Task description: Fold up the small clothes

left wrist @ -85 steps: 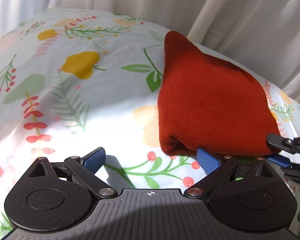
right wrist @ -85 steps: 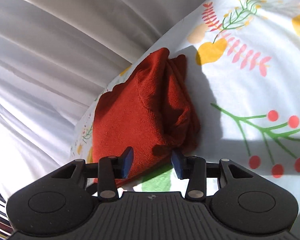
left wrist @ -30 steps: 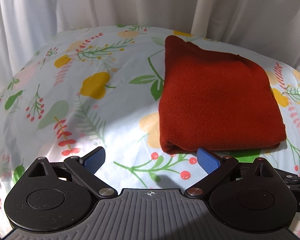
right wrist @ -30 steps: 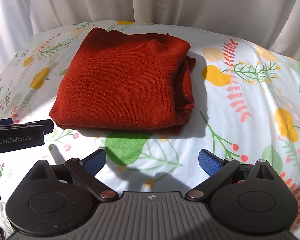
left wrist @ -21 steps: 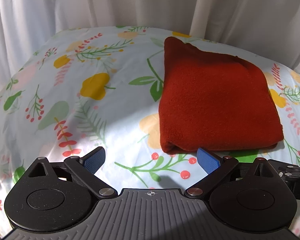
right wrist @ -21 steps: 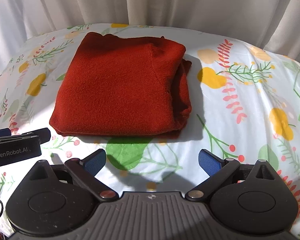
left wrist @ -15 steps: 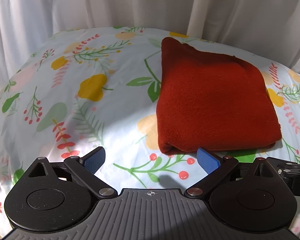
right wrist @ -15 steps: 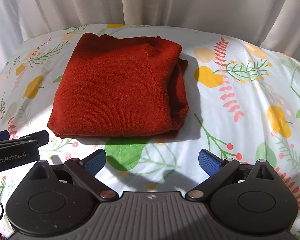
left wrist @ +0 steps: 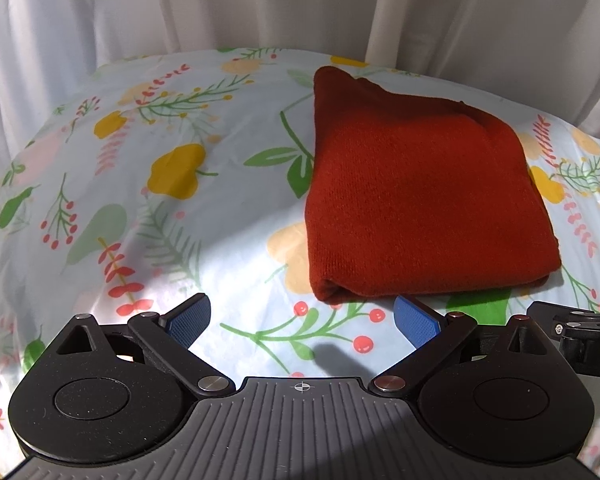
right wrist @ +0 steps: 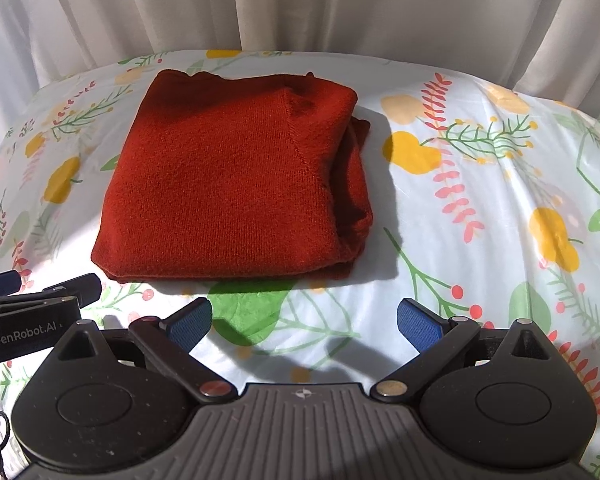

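Observation:
A rust-red knitted garment (left wrist: 416, 200) lies folded into a thick rectangle on the floral sheet (left wrist: 160, 208); it also shows in the right wrist view (right wrist: 228, 184), with stacked layers along its right edge. My left gripper (left wrist: 302, 318) is open and empty, just in front of the garment's near left corner, apart from it. My right gripper (right wrist: 304, 320) is open and empty, in front of the garment's near edge. Each gripper's body shows at the side of the other's view.
The white floral sheet (right wrist: 480, 208) covers a soft surface that curves down at its edges. White curtains (right wrist: 300, 4) hang close behind it. Bare sheet lies left of the garment in the left wrist view and right of it in the right wrist view.
Both grippers have drawn back and lifted away from the garment. The right gripper, narrow at the cloth's edge 2.8 s ago, now stands wide open. The garment lies still.

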The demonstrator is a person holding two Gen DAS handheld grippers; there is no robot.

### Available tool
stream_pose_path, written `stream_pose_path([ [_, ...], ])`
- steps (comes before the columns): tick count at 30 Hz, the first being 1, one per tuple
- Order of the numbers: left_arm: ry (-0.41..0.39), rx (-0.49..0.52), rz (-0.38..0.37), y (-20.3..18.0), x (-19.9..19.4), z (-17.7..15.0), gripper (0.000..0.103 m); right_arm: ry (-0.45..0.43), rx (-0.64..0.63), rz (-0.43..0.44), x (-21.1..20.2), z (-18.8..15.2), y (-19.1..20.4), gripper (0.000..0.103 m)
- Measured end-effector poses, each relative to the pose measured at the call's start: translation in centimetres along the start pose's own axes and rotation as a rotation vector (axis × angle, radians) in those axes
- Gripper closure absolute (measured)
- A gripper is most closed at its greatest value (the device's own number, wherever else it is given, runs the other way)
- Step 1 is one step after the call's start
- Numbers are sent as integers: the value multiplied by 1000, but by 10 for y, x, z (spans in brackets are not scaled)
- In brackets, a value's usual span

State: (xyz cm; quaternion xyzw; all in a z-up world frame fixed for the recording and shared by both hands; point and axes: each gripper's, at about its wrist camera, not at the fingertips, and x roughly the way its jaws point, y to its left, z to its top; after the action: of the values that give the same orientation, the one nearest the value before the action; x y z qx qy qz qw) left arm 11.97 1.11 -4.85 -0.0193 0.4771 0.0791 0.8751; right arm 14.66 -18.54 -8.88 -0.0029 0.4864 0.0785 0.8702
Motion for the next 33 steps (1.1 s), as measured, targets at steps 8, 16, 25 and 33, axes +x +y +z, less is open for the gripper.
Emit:
stream_pose_path([
  [8, 5, 3, -3, -1, 0, 1, 2, 4, 7, -4, 1, 0, -1, 4],
  [16, 7, 5, -4, -2, 0, 1, 2, 5, 12, -6, 1, 1, -3, 4],
  [25, 13, 5, -11, -2, 0, 1, 2, 5, 18, -13, 0, 1, -3, 4],
  [33, 15, 8, -14, -4, -1, 1, 2, 6, 21, -17, -2, 1, -4, 4],
])
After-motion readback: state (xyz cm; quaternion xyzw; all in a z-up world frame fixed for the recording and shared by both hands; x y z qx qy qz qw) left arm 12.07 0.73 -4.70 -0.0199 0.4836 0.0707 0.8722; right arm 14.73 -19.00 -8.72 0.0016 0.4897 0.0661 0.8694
